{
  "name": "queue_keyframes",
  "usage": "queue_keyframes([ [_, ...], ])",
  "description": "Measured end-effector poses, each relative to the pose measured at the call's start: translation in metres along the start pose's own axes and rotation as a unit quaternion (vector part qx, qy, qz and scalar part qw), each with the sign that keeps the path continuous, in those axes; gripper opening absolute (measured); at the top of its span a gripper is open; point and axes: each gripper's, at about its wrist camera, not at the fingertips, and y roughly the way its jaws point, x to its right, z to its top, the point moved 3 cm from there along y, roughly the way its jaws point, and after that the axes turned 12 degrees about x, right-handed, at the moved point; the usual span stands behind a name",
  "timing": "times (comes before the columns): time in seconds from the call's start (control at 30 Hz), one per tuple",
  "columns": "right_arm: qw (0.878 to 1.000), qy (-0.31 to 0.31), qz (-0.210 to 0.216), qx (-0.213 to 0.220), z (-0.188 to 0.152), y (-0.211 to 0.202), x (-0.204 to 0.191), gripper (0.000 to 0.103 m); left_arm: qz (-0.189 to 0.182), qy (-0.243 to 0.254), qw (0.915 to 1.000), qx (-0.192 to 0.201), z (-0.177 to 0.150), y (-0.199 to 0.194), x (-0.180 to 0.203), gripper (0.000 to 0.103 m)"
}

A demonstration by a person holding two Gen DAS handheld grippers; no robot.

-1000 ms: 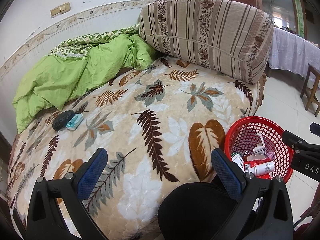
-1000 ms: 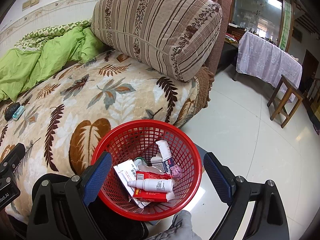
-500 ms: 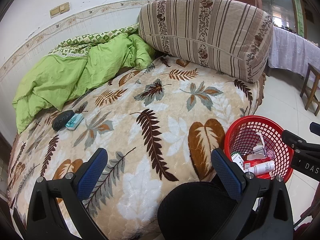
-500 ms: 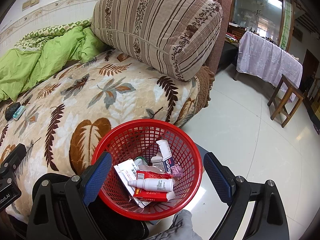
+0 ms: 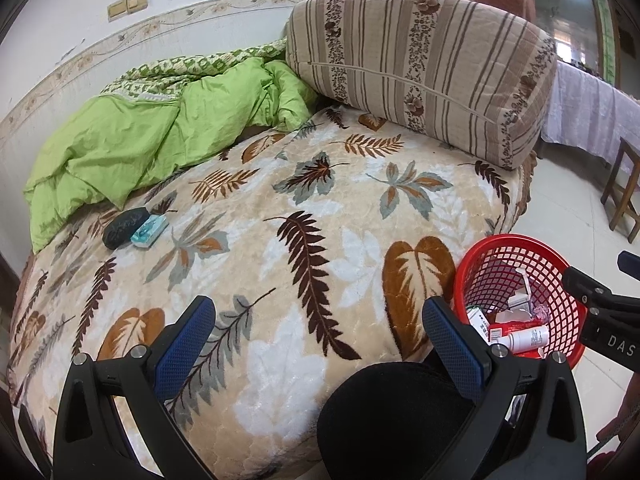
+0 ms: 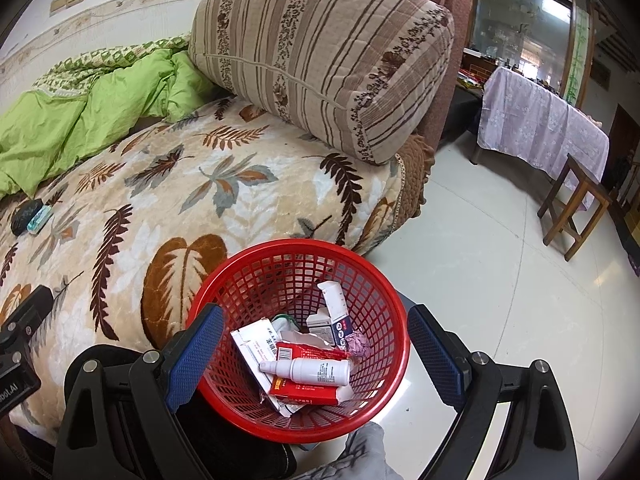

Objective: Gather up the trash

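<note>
Basket (image 6: 296,264) red, holding spray bottle (image 6: 308,372), cartons, wrappers.

You can read "DAS" in white on the right gripper's black body (image 5: 616,340), and "oot.AI" on the left gripper's body (image 6: 12,388). Print on the boxes (image 6: 304,392) in the red basket (image 6: 224,296) is too small to read.

Leaf-print bed (image 5: 280,240): quilt (image 5: 140,148), bolster (image 5: 420,68).

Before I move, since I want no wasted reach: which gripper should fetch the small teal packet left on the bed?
Left. The left gripper faces the teal packet with jaws open. The right gripper hangs over the red basket, farther off.
</note>
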Motion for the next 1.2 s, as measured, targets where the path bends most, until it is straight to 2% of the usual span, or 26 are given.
queue_keyframes([
  [0.53,1.000,-0.008,0.001,-0.009,0.002,0.008,-0.001,0.094,-0.024,-0.005,0.9997,-0.003,0.002,0.000,0.003,0.103],
  [0.7,0.999,-0.026,0.020,-0.001,0.009,0.014,-0.017,0.094,-0.009,-0.035,0.9993,-0.007,0.000,0.000,-0.022,0.103],
  [0.8,0.997,-0.037,0.066,0.020,0.020,0.017,-0.046,0.094,0.021,-0.058,0.9980,-0.012,-0.007,0.001,-0.054,0.103],
  [0.87,0.989,-0.052,0.138,0.029,0.027,0.020,-0.079,0.094,0.055,-0.077,0.9953,-0.022,-0.018,0.003,-0.085,0.103],
  [0.97,0.979,-0.085,0.186,0.014,0.028,0.032,-0.134,0.095,0.096,-0.110,0.9882,-0.045,-0.038,0.009,-0.129,0.103],
  [1.07,0.967,-0.118,0.224,-0.017,0.020,0.052,-0.199,0.095,0.129,-0.157,0.9747,-0.093,-0.070,0.025,-0.180,0.103],
  [1.17,0.956,-0.160,0.245,-0.020,0.007,0.070,-0.263,0.095,0.175,-0.193,0.9579,-0.121,-0.095,0.037,-0.225,0.103],
  [1.2,0.951,-0.173,0.254,-0.035,0.003,0.080,-0.287,0.095,0.183,-0.203,0.9537,-0.125,-0.101,0.040,-0.236,0.103],
])
